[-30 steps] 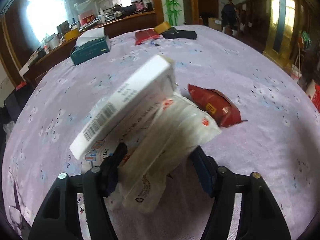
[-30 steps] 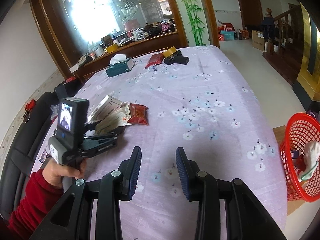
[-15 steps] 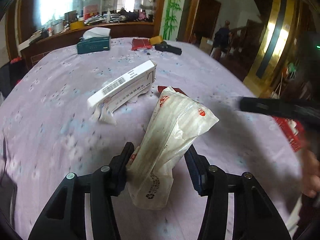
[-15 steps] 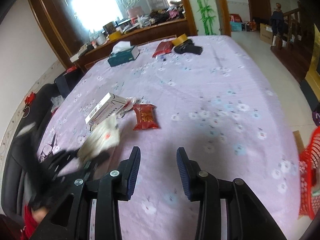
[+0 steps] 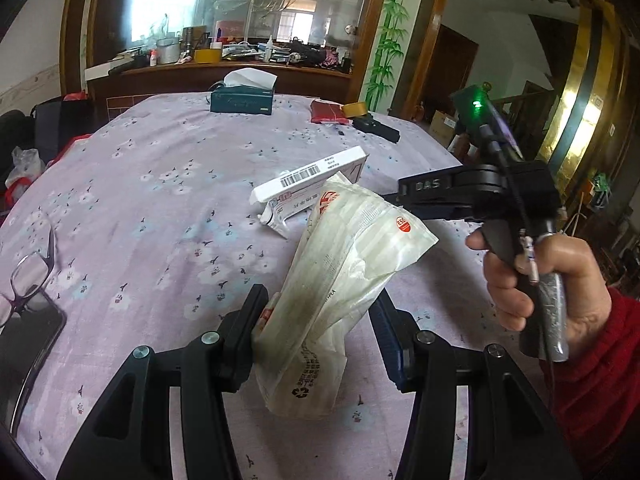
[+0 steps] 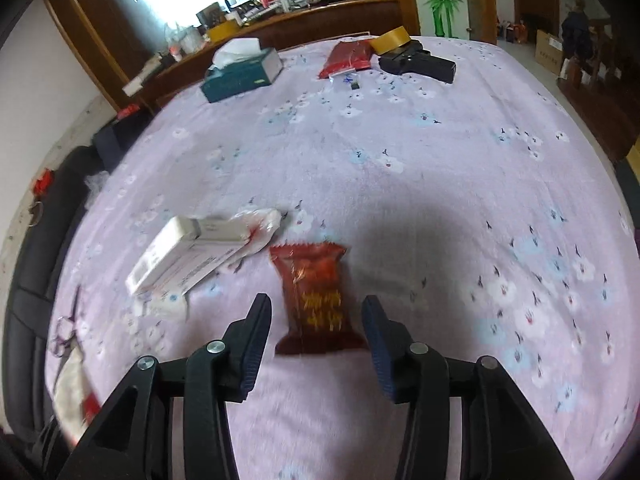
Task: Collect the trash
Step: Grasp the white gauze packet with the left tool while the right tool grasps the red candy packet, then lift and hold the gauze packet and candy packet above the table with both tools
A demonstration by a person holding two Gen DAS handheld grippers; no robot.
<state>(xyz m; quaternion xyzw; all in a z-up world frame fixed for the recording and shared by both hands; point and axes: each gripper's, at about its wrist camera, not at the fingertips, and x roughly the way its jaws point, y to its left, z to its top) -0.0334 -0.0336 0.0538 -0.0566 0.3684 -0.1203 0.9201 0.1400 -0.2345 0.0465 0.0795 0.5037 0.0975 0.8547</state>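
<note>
My left gripper [image 5: 318, 312] is shut on a crumpled white plastic wrapper [image 5: 340, 280] and holds it above the purple flowered tablecloth [image 5: 160, 208]. Behind it lies a white carton [image 5: 310, 178] with a barcode. In the right wrist view my right gripper [image 6: 316, 320] hangs over a dark red snack packet [image 6: 316, 296] that lies flat between its fingers; the jaws are opening and the pads do not touch the packet. The white carton [image 6: 180, 256] rests on torn wrapping just left of the packet. A hand in a red sleeve [image 5: 548, 280] holds the right gripper's handle in the left wrist view.
At the far end of the table stand a teal tissue box [image 6: 242, 70], a red pouch [image 6: 348, 58], a roll of yellow tape [image 6: 390, 40] and a black case [image 6: 420, 64]. Glasses [image 5: 28, 280] and a phone [image 5: 24, 344] lie at the near left edge.
My left gripper lifted the white wrapper off the carton and drew it back. My right gripper swung left and down over the red packet, and its jaws widened.
</note>
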